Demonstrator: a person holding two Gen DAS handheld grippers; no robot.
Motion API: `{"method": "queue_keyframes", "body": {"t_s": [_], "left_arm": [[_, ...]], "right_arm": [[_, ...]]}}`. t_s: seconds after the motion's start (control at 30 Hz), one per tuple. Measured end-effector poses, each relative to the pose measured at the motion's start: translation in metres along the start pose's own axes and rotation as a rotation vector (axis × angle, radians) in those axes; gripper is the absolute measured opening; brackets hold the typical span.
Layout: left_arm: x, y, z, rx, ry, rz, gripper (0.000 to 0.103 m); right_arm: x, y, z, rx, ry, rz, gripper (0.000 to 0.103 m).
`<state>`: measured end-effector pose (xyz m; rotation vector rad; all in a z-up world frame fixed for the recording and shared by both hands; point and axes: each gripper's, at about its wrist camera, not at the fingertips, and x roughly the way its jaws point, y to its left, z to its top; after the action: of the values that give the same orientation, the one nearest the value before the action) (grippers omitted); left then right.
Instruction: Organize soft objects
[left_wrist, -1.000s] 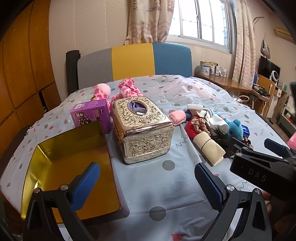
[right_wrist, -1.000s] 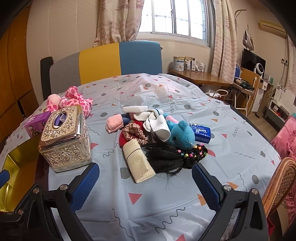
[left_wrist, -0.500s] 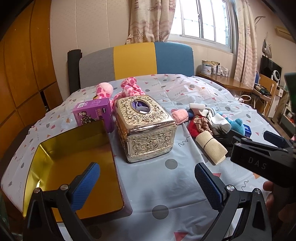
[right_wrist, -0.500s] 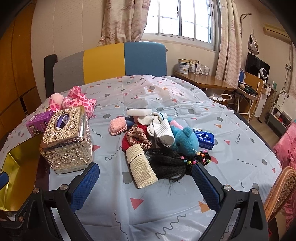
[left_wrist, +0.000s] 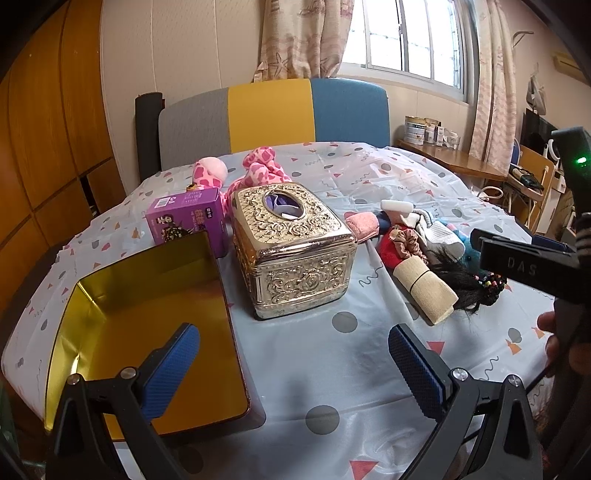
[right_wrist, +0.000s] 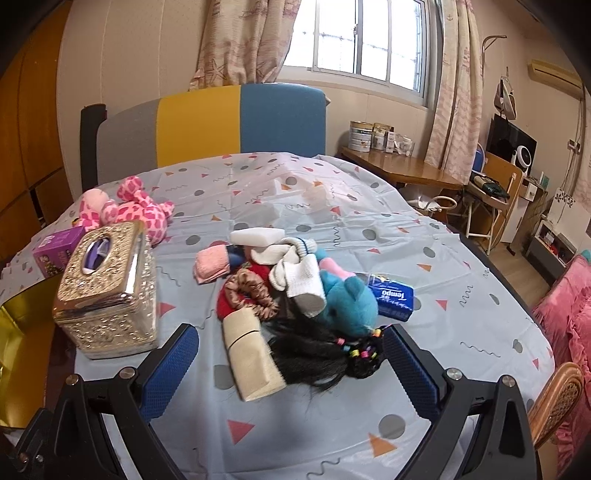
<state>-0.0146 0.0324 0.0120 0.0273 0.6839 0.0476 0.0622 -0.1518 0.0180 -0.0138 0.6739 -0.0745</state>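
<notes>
A heap of soft things lies mid-table: a beige roll (right_wrist: 251, 354), black hair with coloured beads (right_wrist: 325, 356), a teal plush (right_wrist: 349, 302), a white sock (right_wrist: 301, 278), a brown scrunchie (right_wrist: 251, 291) and a pink cloth (right_wrist: 210, 264). My right gripper (right_wrist: 290, 367) is open, its blue pads flanking the roll and the hair from the near side. My left gripper (left_wrist: 295, 363) is open over bare cloth, beside the gold tray (left_wrist: 147, 325). The heap appears in the left wrist view too, with the beige roll (left_wrist: 424, 288) nearest.
An ornate gold tissue box (left_wrist: 291, 247) stands between tray and heap. A purple carton (left_wrist: 188, 221) and a pink spotted plush (left_wrist: 258, 170) sit behind it. A blue tissue pack (right_wrist: 391, 297) lies right of the teal plush. A hand (left_wrist: 565, 350) holds the right gripper's body (left_wrist: 524, 266).
The right gripper has come forward and down, so the heap now lies between its pads. The left gripper's view has shifted slightly; the objects have not moved.
</notes>
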Motion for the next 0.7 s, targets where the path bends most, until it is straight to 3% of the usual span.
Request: {"method": "queue_keyframes", "body": {"t_s": [0.5, 0.7], "left_arm": [[0.006, -0.002, -0.001, 0.002, 0.028, -0.008, 0.103], [0.009, -0.003, -0.001, -0.003, 0.041, -0.029, 0.103]], "right_arm": [[0.018, -0.027, 0.011, 0.041, 0.01, -0.04, 0.102], [0.034, -0.058, 0.024, 0.106, 0.0, -0.071, 0.102]]}}
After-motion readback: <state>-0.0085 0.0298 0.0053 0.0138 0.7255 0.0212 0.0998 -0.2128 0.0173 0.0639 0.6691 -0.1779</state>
